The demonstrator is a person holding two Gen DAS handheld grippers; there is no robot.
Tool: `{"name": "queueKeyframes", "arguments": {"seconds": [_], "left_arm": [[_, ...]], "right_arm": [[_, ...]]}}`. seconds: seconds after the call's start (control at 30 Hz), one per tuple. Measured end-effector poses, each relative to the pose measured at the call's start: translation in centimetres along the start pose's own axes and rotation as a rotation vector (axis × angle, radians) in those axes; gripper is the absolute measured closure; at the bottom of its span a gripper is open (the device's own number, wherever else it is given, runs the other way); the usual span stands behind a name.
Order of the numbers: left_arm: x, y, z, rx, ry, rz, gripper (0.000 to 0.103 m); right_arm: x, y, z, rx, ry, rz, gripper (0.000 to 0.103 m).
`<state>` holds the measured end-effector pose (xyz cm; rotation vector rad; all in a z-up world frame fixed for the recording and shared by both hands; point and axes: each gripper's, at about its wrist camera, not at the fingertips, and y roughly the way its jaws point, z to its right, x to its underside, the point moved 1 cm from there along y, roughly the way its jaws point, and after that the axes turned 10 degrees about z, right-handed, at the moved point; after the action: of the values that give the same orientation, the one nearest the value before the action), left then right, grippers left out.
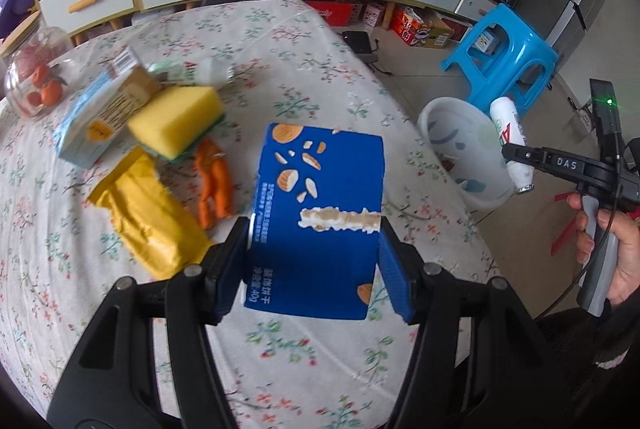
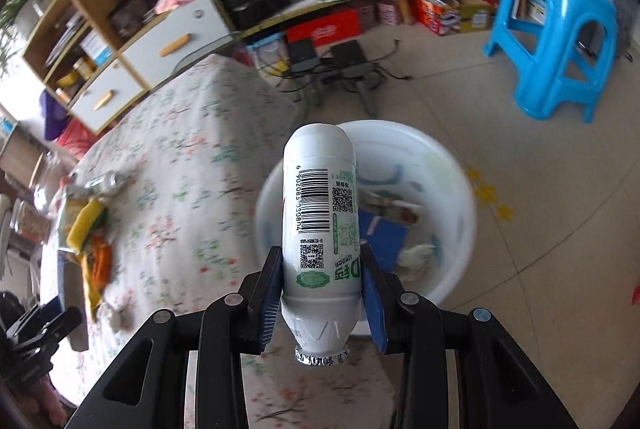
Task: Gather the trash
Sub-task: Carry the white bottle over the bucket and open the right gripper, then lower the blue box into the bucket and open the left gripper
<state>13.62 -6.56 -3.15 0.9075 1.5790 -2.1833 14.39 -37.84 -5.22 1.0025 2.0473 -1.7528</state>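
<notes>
My left gripper (image 1: 314, 261) is shut on a blue biscuit box (image 1: 320, 213) and holds it above the floral table (image 1: 280, 61). My right gripper (image 2: 322, 293) is shut on a white yogurt bottle (image 2: 320, 213), cap end toward the camera, held over the white basin (image 2: 452, 189) on the floor. The basin holds a blue pack, a wrapper and crumpled paper. In the left wrist view the right gripper (image 1: 510, 153) holds the bottle (image 1: 510, 133) at the basin's (image 1: 448, 125) right rim.
On the table lie a yellow sponge (image 1: 176, 121), a yellow pouch (image 1: 148, 213), an orange wrapper (image 1: 214, 185), a light blue carton (image 1: 96, 121), another bottle (image 1: 196, 71) and a jar of tomatoes (image 1: 36, 77). A blue stool (image 1: 504, 57) stands behind the basin.
</notes>
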Motion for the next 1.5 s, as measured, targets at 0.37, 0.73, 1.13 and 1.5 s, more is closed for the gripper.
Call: {"name": "queueKeyframes", "arguments": {"seconds": [0.37,0.73,1.13,1.5], "left_arm": [[-1.8,2.3,5.4,0.048,0.065,-0.001,0.041],[-3.0,6.7,10.6,0.113,0.105,-0.056,0.041],[-4.2,10.0,14.5,0.183,0.131,-0.056,0.041],[-4.8,9.2,14.0,0.155,0.157,-0.020,0.015]], "right_arm": [[-0.8,-1.4,3.1,0.053,0.033,0.048,0.042],[-0.3,-3.4,6.6,0.113,0.037,0.088,0.032],[-0.6,-4.3,9.0,0.114,0.078,0.109,0.030],[-0.9,-4.9,9.0,0.122,0.092,0.138,0.023]]}}
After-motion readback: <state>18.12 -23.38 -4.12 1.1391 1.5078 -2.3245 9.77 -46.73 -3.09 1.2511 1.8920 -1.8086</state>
